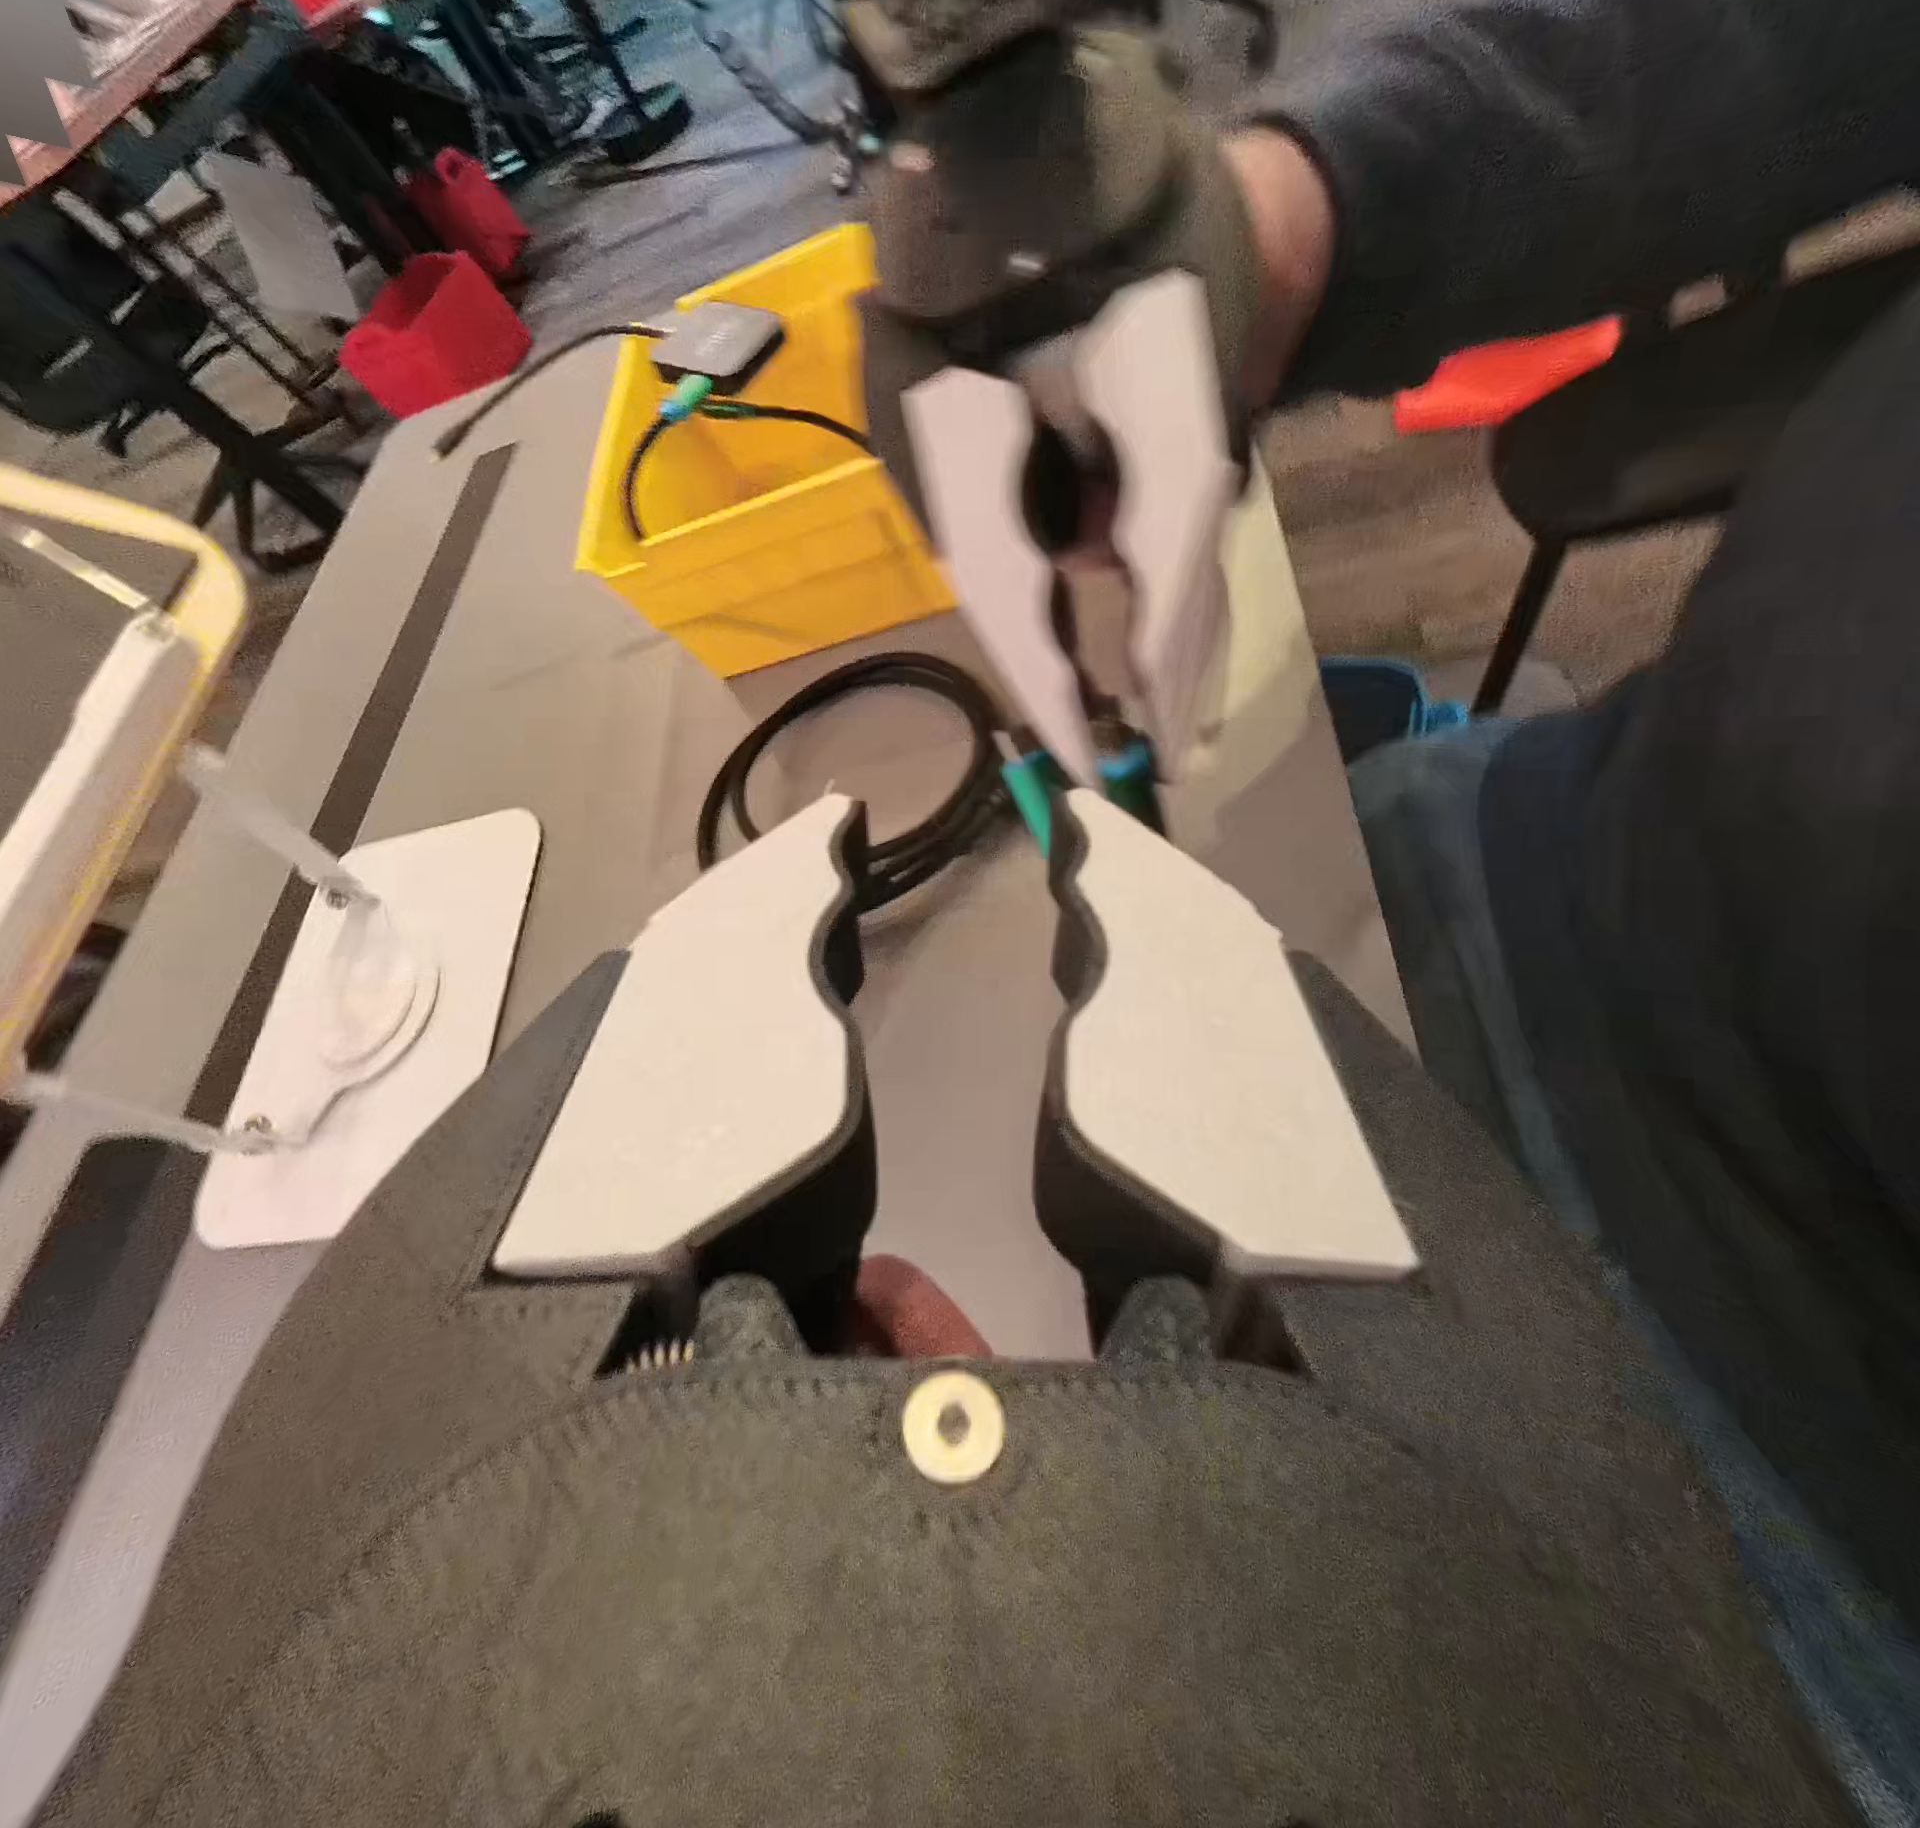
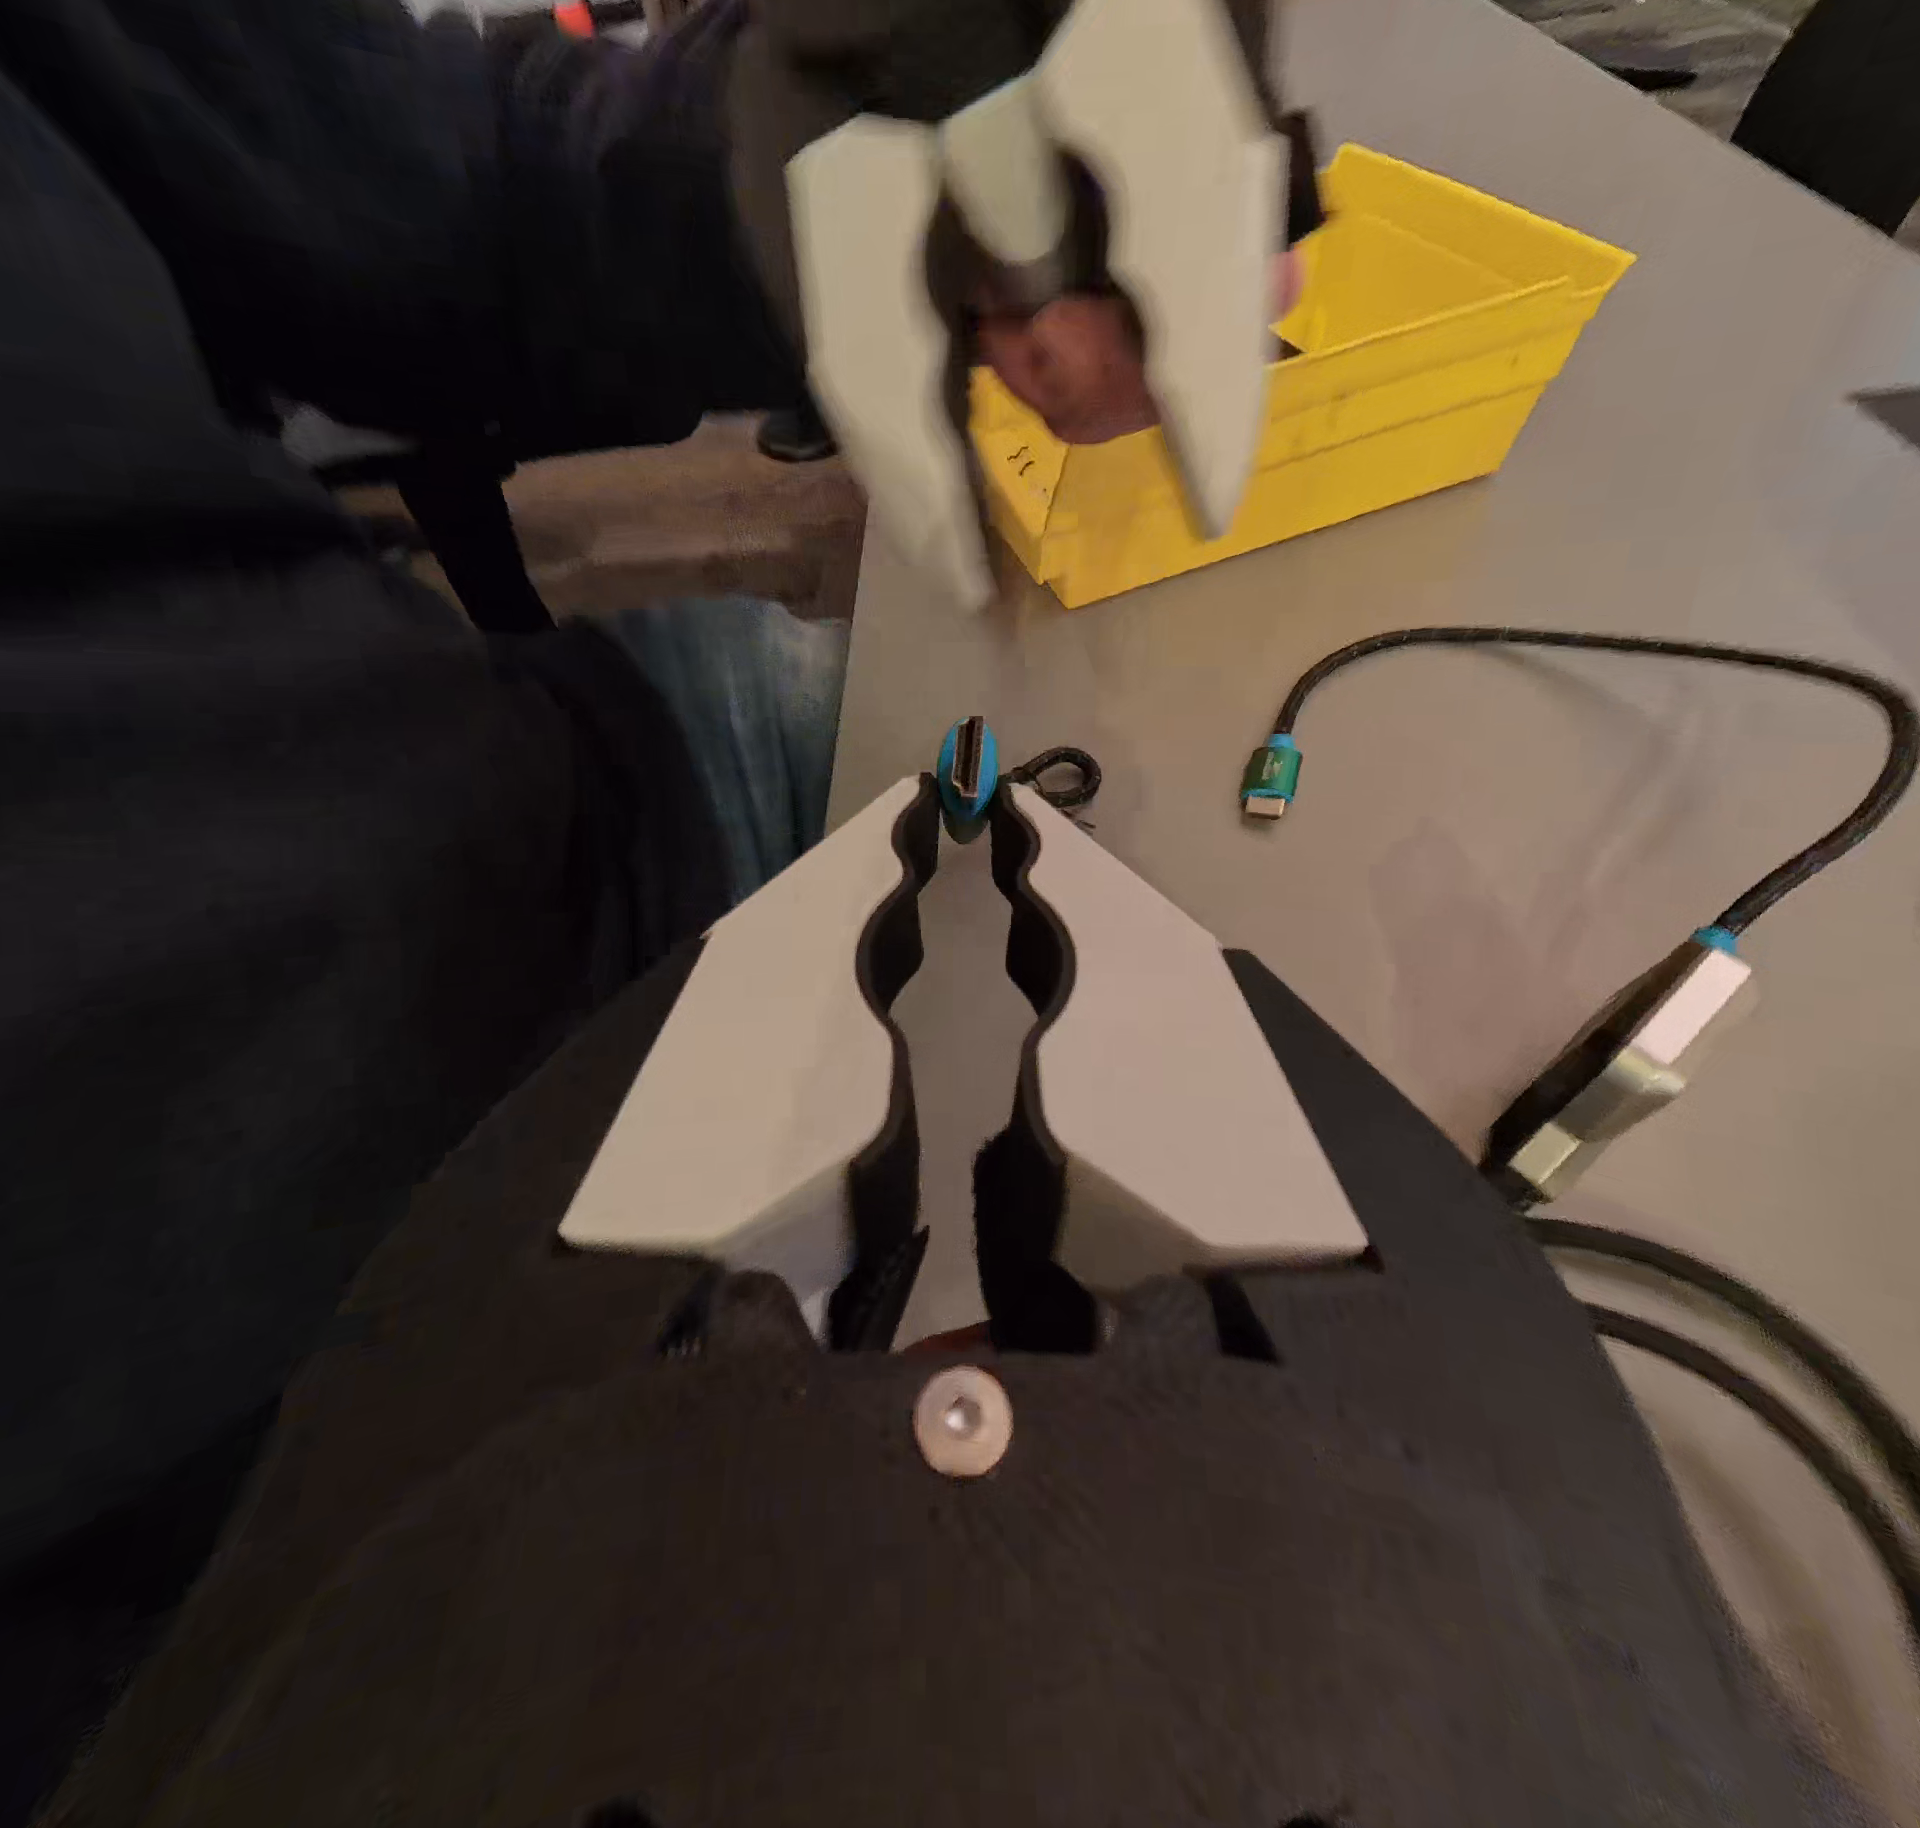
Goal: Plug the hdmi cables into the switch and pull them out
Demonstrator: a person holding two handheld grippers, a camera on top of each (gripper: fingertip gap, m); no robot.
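- While the grey table (image 1: 499,656) fills both views, a yellow bin (image 1: 769,573) standing on it serves as the landmark for everything below.
- Left gripper (image 1: 966,822): held on the person's side of the bin, its claw spread wide and holding nothing. In the right wrist view it hangs in the air in front of the bin, blurred.
- Right gripper (image 2: 961,807): also on the person's side of the bin, low over the table, its claw pressed onto a blue HDMI plug (image 2: 961,781) at the very tips, with the metal end pointing out past the fingers.
- Coil of black cable (image 1: 873,666): lying flat on the table just in front of the bin, between the bin and the left gripper.
- Silver-and-white block (image 2: 1621,1082): well apart from the bin, toward the person, with a braided cable running into it — too blurred to say what it is.
- Switch (image 1: 722,334): a small dark box perched on the bin's far rim.
- Green-and-blue plug (image 1: 681,396): seated in the switch, its cable looping down into the bin.
- Second green-and-blue plug (image 2: 1270,776): loose on the table in front of the bin, touching nothing.
- Progress, as a judgement: one cable looks plugged in, one plug is in hand away from the switch, one lies unused — so the task seems partway through, with plugging and pulling both left to do.
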